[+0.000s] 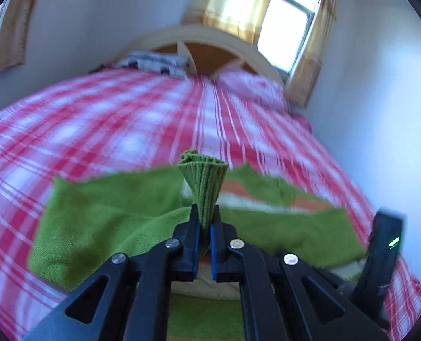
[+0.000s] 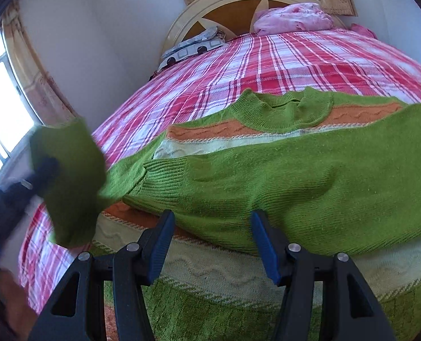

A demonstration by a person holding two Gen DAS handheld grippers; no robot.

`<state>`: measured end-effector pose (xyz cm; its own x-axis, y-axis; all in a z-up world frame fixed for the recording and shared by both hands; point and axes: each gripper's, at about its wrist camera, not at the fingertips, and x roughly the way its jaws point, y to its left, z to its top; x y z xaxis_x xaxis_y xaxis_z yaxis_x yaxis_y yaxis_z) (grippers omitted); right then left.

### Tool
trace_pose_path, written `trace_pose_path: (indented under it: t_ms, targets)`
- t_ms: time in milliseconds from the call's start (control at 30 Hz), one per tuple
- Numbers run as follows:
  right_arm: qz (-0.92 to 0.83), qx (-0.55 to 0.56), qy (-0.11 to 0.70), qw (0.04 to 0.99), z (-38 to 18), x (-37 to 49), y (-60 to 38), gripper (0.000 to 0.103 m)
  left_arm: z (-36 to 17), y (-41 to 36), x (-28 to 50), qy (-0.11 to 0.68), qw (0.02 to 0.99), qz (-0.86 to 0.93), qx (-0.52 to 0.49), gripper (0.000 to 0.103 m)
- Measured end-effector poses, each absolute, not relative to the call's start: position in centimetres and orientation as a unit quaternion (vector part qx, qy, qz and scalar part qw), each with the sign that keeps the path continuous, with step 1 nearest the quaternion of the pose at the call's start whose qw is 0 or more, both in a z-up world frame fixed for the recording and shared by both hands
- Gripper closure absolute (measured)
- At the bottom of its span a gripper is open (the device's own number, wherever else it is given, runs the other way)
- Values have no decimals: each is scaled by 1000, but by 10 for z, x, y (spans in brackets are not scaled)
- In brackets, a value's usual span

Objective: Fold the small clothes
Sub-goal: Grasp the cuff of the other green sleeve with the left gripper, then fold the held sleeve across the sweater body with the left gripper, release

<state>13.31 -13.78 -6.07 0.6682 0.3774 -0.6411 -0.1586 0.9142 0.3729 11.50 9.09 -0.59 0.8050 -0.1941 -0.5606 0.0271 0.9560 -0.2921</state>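
Item: green knitted sweater with orange and cream bands, lying across the near end of the bed, neckline toward the headboard, one sleeve already laid across the chest. Left gripper: clenched on the ribbed cuff of the other sleeve, which fans out above the pads; in the right wrist view that sleeve hangs lifted at the left edge, clear of the bedspread. Right gripper: released, jaws standing apart with nothing between them, poised just over the lower body of the garment. Step in hand, as judged: folding the second sleeve inward. To do it well, carry the cuff level across the chest, keep the sleeve taut enough not to twist, lay it flat over the first sleeve, and let go only once it rests; the free gripper could steady the shoulder or hem so the body does not drag. Surface: soft bed under a red-and-white plaid spread, likely to rumple under pulling. Room: curved wooden headboard, pink pillow, patterned pillow, pale walls, windows with yellow curtains.
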Motion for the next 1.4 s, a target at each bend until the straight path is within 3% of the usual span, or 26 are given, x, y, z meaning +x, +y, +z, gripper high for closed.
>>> trace_pose_path:
  t_ms: [267,333,367,433,467,800,900,1033,1100,1133,1233,1400]
  targets:
    - [157,168,377,897,-62,134,-144,45,-31,77,118,372,916,-50,-141,97]
    - [159,172,376,896,-62,134,-145,45,-26,84,110,375,917,-40,-133,91]
    - [159,174,377,896,-62,134,-145,45,-28,89,102,382,914,-34,-130,80]
    - [161,178,377,895,-62,135,-146,45,-30,99,89,390,910,-29,-136,40]
    - [162,180,377,894,-63,135,-147,45,-31,107,76,387,910,-23,-145,35]
    - [206,316,382,844,-52,135,-160,45,-59,111,38,353,925,19,-139,31]
    - [197,253,410,854,-50,133,-131,45,-60,105,43,354,926,14,-128,20]
    - [195,160,419,872,-57,130,-87,45,-60,110,42,348,928,7,-137,19]
    - [177,103,413,887,-57,127,-69,62,-61,121,39,335,926,-18,-173,14]
    - [176,94,418,886,-57,129,-65,86,-61,125,38,330,925,-27,-188,13]
    - [173,69,423,887,-57,132,-58,95,-62,130,36,320,923,-37,-213,13]
    - [168,28,368,914,-13,128,-56,98,-62,124,38,323,925,-30,-200,13]
